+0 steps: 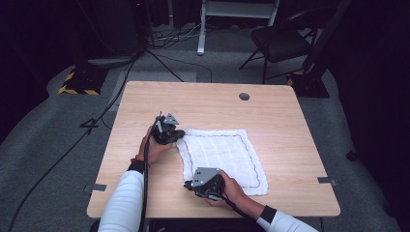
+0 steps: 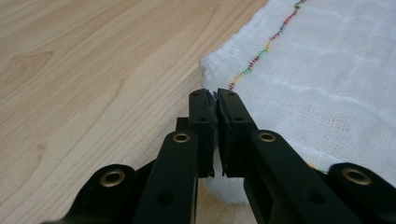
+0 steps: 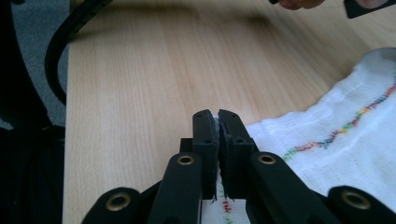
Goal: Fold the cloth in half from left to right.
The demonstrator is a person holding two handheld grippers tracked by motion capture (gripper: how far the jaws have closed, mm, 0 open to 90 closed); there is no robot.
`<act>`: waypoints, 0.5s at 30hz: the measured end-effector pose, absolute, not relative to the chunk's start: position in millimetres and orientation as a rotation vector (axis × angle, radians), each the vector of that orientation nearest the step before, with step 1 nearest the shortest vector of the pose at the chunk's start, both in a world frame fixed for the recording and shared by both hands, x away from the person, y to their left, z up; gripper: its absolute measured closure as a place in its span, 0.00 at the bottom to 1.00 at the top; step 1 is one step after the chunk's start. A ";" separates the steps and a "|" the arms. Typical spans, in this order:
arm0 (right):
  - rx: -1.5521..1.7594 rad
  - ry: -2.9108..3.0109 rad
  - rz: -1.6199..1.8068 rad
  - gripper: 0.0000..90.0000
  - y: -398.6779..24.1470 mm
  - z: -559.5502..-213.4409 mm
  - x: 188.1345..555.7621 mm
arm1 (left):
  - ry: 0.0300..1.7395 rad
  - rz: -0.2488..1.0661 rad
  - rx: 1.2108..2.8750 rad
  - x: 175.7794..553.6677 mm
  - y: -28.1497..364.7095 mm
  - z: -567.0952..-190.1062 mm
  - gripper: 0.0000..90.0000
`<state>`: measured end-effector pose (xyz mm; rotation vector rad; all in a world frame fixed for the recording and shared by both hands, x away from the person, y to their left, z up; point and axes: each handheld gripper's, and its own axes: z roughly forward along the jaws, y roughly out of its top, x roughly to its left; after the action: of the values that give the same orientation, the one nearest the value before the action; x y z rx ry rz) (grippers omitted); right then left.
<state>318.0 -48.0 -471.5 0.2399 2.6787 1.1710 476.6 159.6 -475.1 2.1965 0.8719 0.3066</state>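
**White cloth pinched at two corners, ready to lift or fold**

White gauze cloth (image 1: pixel 223 159) with a coloured stitched border, lying flat on a pale wooden table (image 1: pixel 145 101), toward the near right of its top. Left gripper (image 1: pixel 175 136) clamped on the far left corner, jaws closed tight with a thin edge of fabric squeezed between them, as seen in the left gripper view (image 2: pixel 215 105). Right gripper (image 1: pixel 189 184) closed likewise on the near left corner; a sliver of white showing between the jaws in the right gripper view (image 3: pixel 215 122).

Likely trouble from here, as a judgement only: both grips take very little fabric, right at the hem, so a quick pull could slip a corner free. Loose, thin weave, so prone to sagging, bunching or creasing if the two hands rise unevenly or move apart at different speeds. Dragging rather than lifting could ruck the cloth against the wood.

Around the work: a round grommet hole (image 1: pixel 244 96) near the far edge of the table, well apart from the cloth. Beyond the table, a dark folding chair (image 1: pixel 280 41), a yellow-and-black striped base (image 1: pixel 77 82) and cables on grey carpet. Nothing on the tabletop standing in the way of a fold toward the right; trailing gripper cables near the left forearm (image 1: pixel 126 198) the only thing close enough to snag.
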 end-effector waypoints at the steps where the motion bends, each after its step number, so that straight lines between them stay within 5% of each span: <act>1: 0.239 2.665 1.177 0.96 -47.4 -469.8 318.8 | 0.872 0.311 2.199 476.1 160.5 -474.3 0.95; 15: 0.249 2.615 1.225 0.96 -40.3 -454.2 320.0 | 0.878 0.360 2.131 471.4 175.7 -449.3 0.95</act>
<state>320.0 -40.3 -454.2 0.2489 2.6149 1.2252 471.4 175.7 -449.3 2.1311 0.8779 0.3604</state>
